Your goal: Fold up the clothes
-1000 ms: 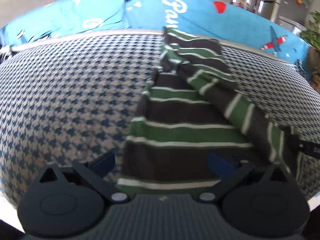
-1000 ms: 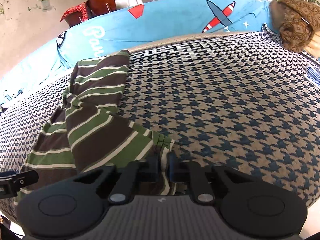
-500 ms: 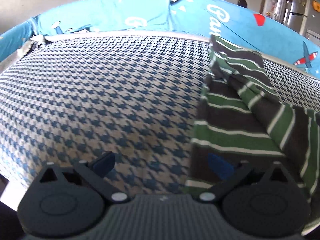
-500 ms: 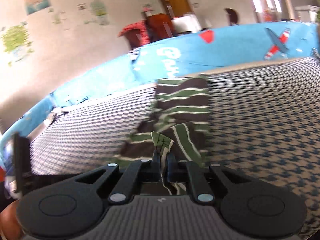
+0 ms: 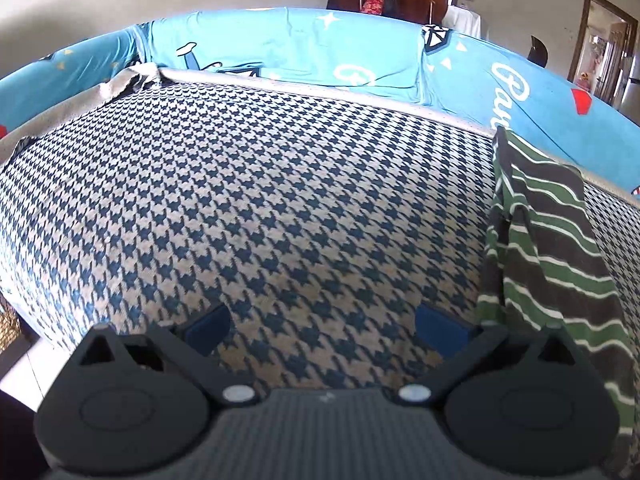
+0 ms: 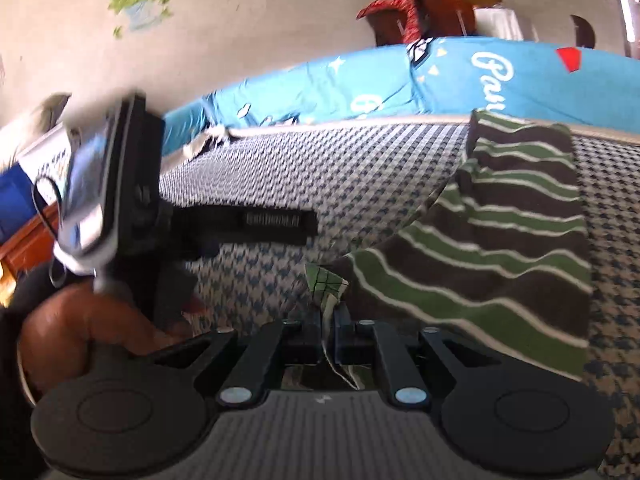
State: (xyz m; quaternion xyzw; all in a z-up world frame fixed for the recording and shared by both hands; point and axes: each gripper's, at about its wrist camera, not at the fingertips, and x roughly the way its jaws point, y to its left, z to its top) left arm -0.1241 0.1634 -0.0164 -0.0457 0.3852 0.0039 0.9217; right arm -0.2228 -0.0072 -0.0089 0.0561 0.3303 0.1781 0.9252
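Your right tool (image 6: 328,334), clenched on the striped garment's (image 6: 500,248) corner, has swung it across toward your left tool (image 5: 322,330), which has slid clear and gapes empty. The garment, probably half-folded, trails over the houndstooth cushion (image 5: 260,200).

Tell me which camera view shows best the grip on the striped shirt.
The right wrist view. There the right tool is shut on a corner of the striped shirt, and the cloth runs up from the jaws. The left wrist view shows only the shirt at its right edge; the left tool is open over the checked cover.
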